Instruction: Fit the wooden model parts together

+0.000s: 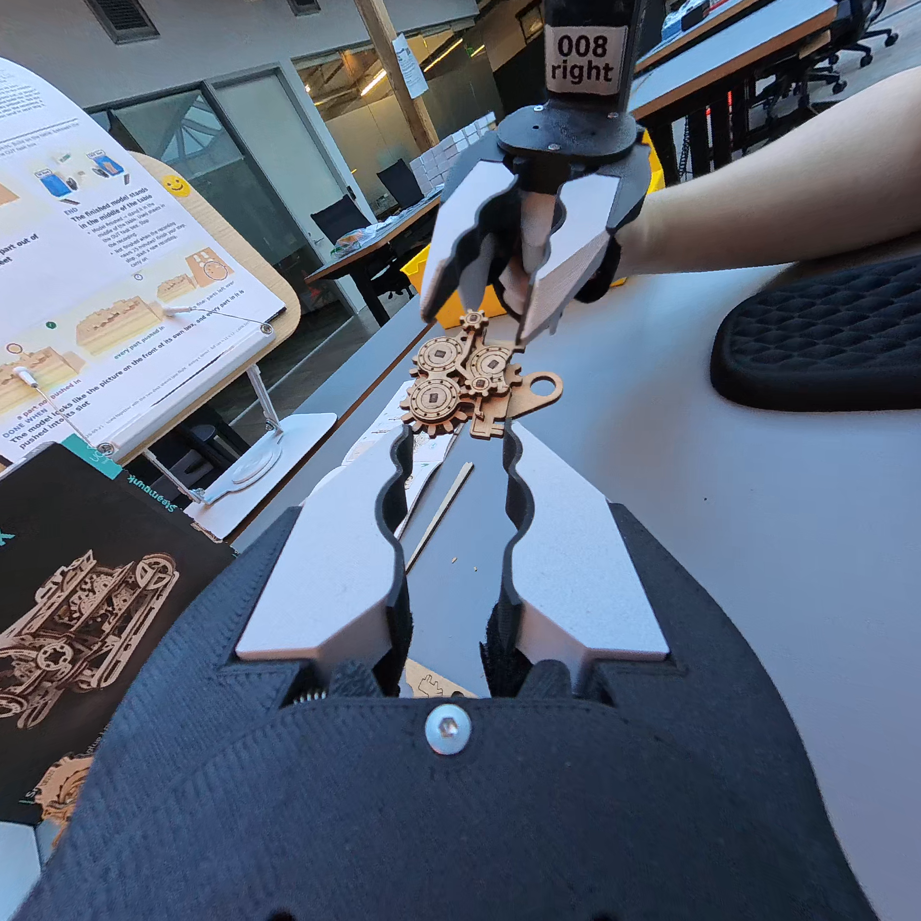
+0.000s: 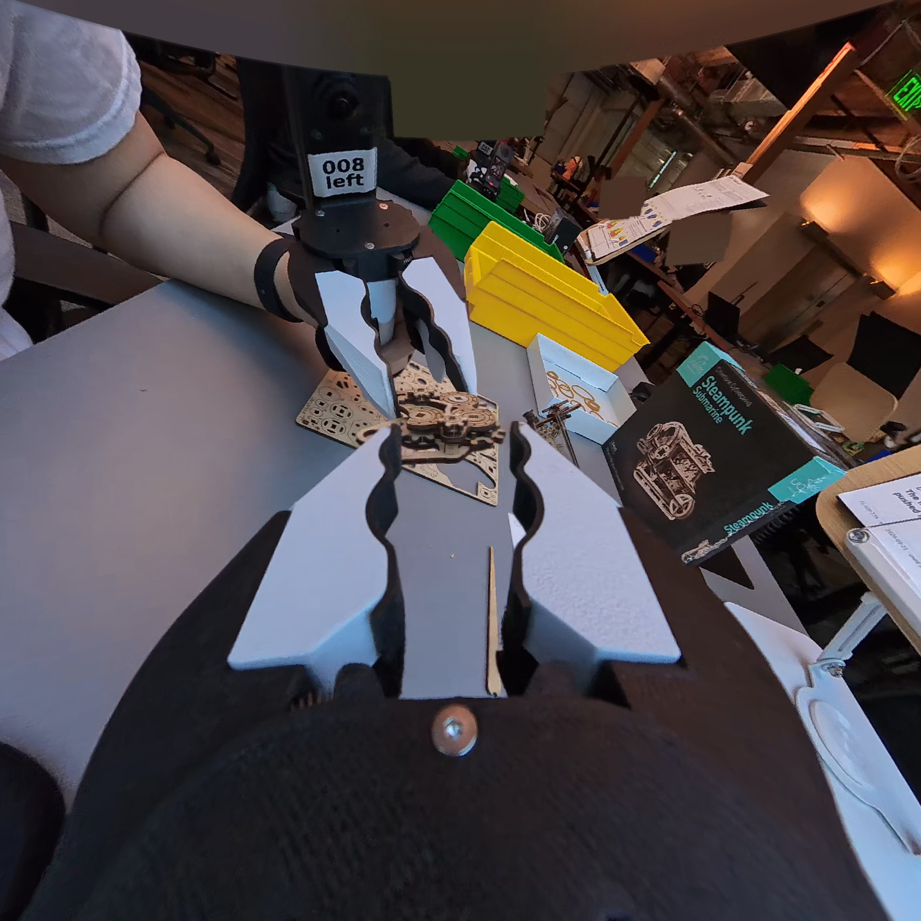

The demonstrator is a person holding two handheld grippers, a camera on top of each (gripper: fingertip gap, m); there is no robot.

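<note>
Between the two facing grippers, low over the grey table [image 1: 697,523], sits the gear assembly [image 1: 466,383]: a flat cluster of laser-cut plywood cogs stacked on a thin backplate with a ring-shaped tab and a key-like tongue. It looks very light and stiff across its face, but brittle at the teeth and the narrow tabs; I would judge a hard squeeze on a cog rim could snap a tooth. The safer hold seems to be the plain plate edge or the tongue, gripped flat.

From the left wrist view the left gripper [image 1: 456,438] stands with its fingers apart, the tips flanking the near edge of the assembly; I cannot tell whether they touch it. The right gripper [image 1: 473,324] comes in from the far side, also spread, its tips at the small top cog. From the right wrist view the right gripper [image 2: 451,433] again brackets the piece without closing on it.

Under and behind the assembly lies a punched-out plywood sheet [image 2: 339,413], pale and full of holes. A slim wooden stick [image 2: 491,623] lies on the table beside it. The kit box [image 2: 712,458] is glossy black card; a white tray [image 2: 548,359] holds loose ring-shaped parts, and yellow bins [image 2: 538,294] sit beyond. The gripper fingers are matt white with wavy black inner edges.
</note>
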